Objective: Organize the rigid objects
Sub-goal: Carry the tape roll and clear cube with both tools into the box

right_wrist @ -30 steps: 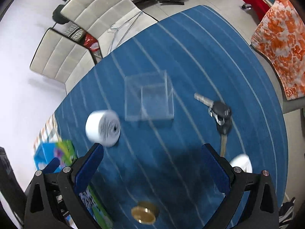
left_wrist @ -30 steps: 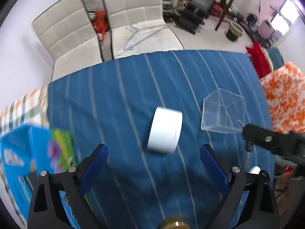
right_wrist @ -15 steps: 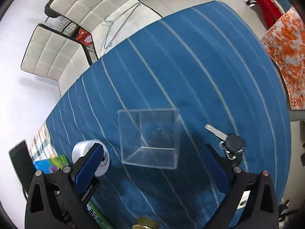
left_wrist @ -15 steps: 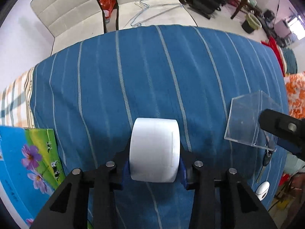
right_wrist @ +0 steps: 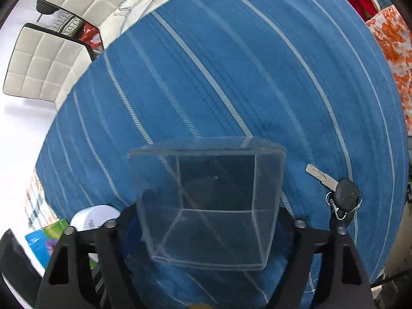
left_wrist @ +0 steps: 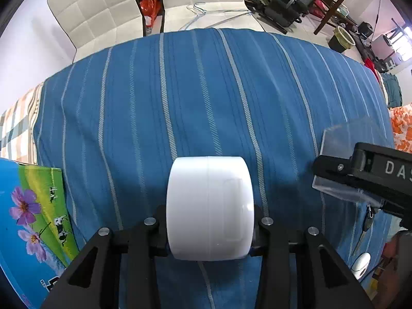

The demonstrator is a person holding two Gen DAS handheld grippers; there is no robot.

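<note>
My left gripper [left_wrist: 209, 229] is shut on a white tape roll [left_wrist: 209, 206], its fingers pressed on the roll's two flat sides; the roll also shows in the right wrist view [right_wrist: 94, 217]. My right gripper [right_wrist: 206, 221] is shut on a clear plastic box [right_wrist: 208, 206], open side toward the camera, and holds it over the blue striped tablecloth [right_wrist: 231, 77]. In the left wrist view the box [left_wrist: 347, 154] and the right gripper's black body [left_wrist: 373, 172] sit at the right. A car key [right_wrist: 340, 193] lies right of the box.
A colourful flowered carton [left_wrist: 33, 219] lies at the table's left edge. A small white object [left_wrist: 361, 265] and the key [left_wrist: 365, 229] lie at the right. White padded chairs [left_wrist: 103, 13] stand behind the table. An orange patterned cloth [right_wrist: 391, 51] is at the right.
My left gripper closed on the tape roll a second ago and holds it. My right gripper moved up to the clear box and closed on it.
</note>
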